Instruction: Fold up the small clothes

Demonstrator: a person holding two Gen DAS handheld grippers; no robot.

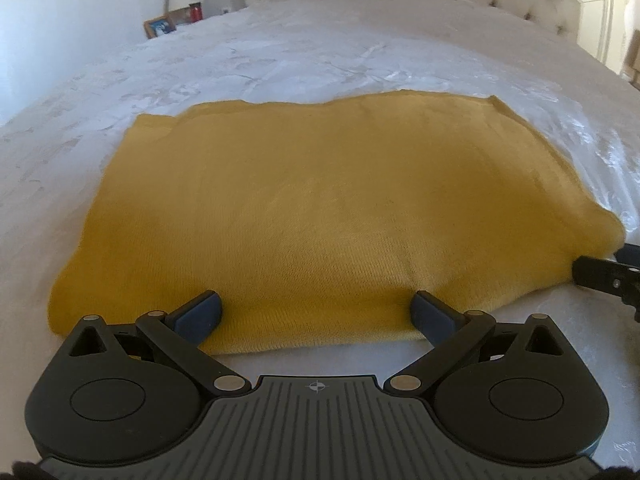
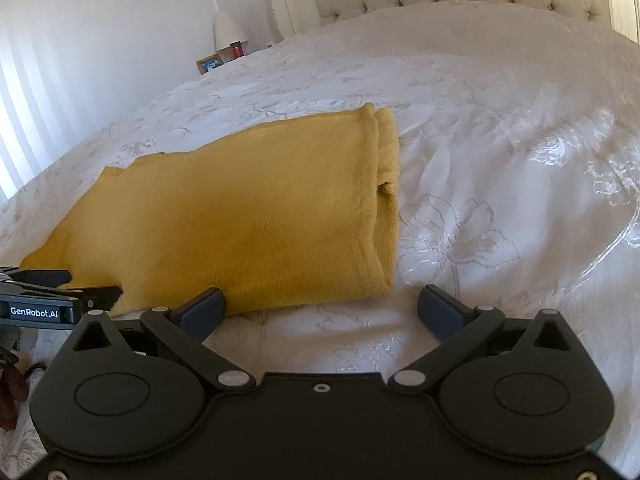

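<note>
Left claw (image 1: 316, 312) wide over folded yellow garment (image 1: 320, 216), right claw (image 2: 320, 312) wide, "GenRobot.AI" label (image 2: 34, 313).

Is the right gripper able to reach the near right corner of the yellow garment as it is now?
Probably yes. The right gripper is open just in front of the yellow garment, whose corner lies on the white bedspread. Nothing lies between. The left gripper sits further left.

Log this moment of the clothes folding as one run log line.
left gripper: open, at near edge | right gripper: open, near corner | yellow knit garment: folded, flat on bed
</note>
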